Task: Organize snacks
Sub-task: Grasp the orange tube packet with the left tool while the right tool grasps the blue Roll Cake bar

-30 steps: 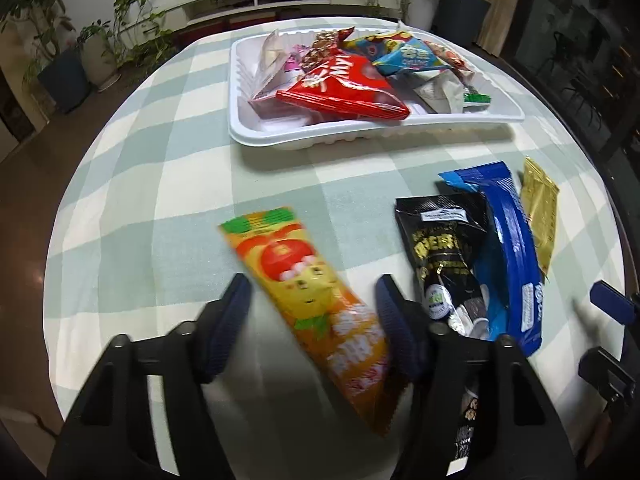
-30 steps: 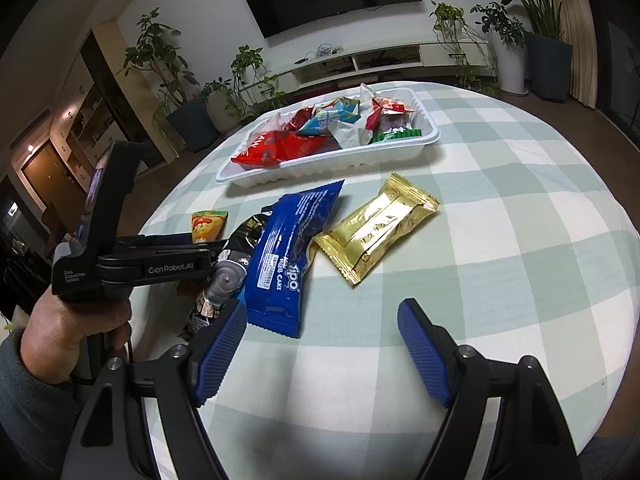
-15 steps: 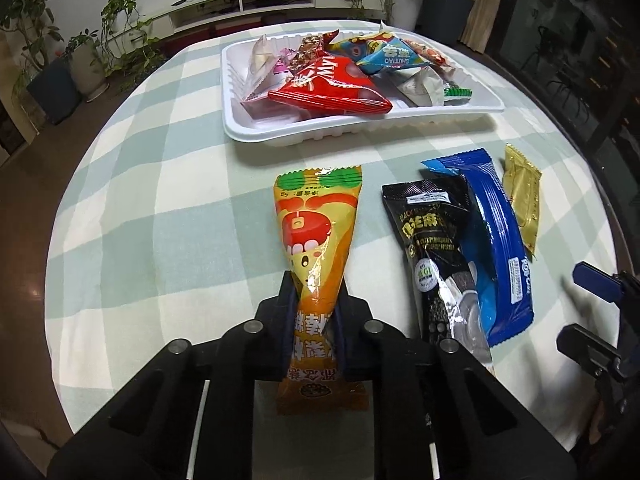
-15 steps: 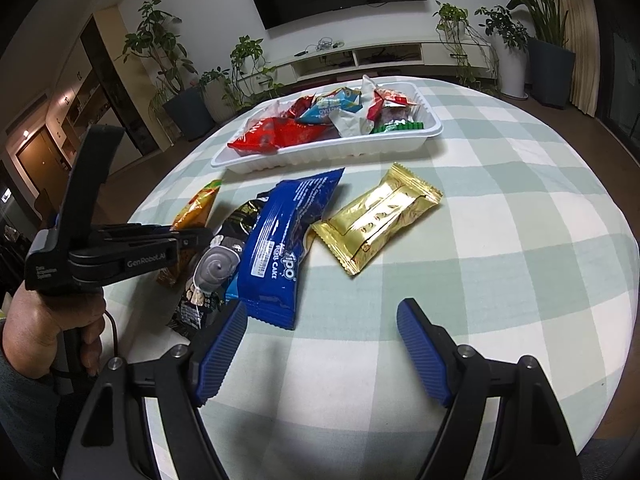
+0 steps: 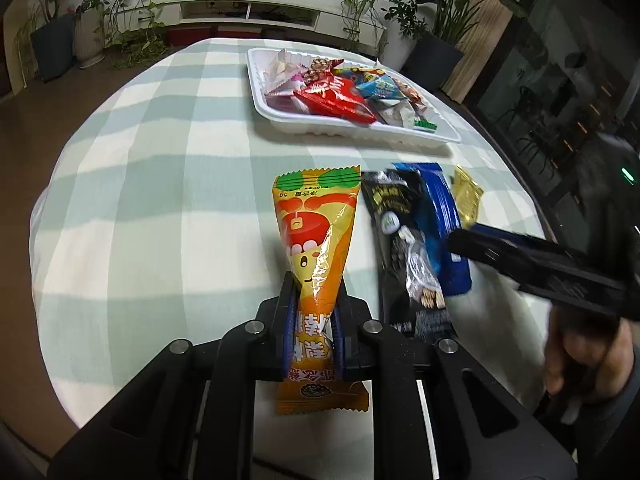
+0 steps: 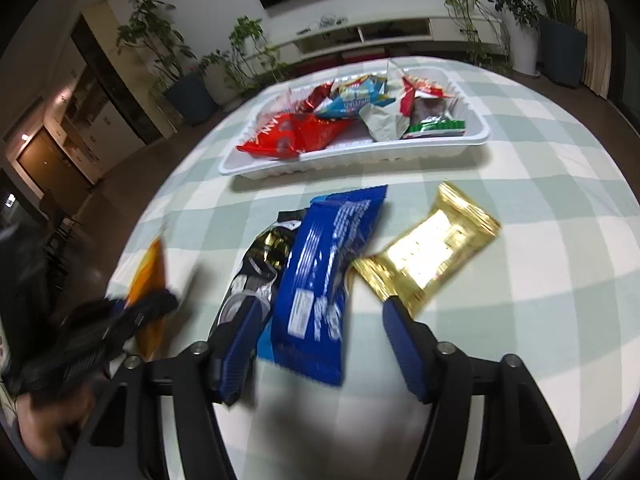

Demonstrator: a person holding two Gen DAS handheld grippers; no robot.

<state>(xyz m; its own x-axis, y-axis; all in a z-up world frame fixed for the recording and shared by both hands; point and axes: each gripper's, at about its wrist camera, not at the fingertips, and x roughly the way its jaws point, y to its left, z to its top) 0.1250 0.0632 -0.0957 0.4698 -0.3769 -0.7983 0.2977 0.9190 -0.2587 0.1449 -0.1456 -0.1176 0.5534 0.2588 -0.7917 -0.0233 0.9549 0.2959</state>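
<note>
In the left wrist view my left gripper (image 5: 314, 300) is shut on the lower part of an orange snack packet (image 5: 316, 240), which stands up between the pads with its green-striped end toward the tray. A white tray (image 5: 340, 132) with several snack packets sits at the table's far side. In the right wrist view my right gripper (image 6: 324, 312) has its jaws closing around the near end of a blue packet (image 6: 332, 256); the pads do not touch it. A black packet (image 6: 264, 252) lies partly under the left finger, and a gold packet (image 6: 432, 252) lies by the right finger.
The round table has a green-and-white checked cloth (image 5: 160, 200). A hand (image 5: 580, 356) holding the other gripper fills the right edge of the left wrist view. Potted plants (image 6: 560, 40) and a low TV shelf stand beyond the table.
The left gripper shut on the orange packet, turned it toward the tray and raised it. The right gripper moved in over the blue packet and its jaws narrowed.
</note>
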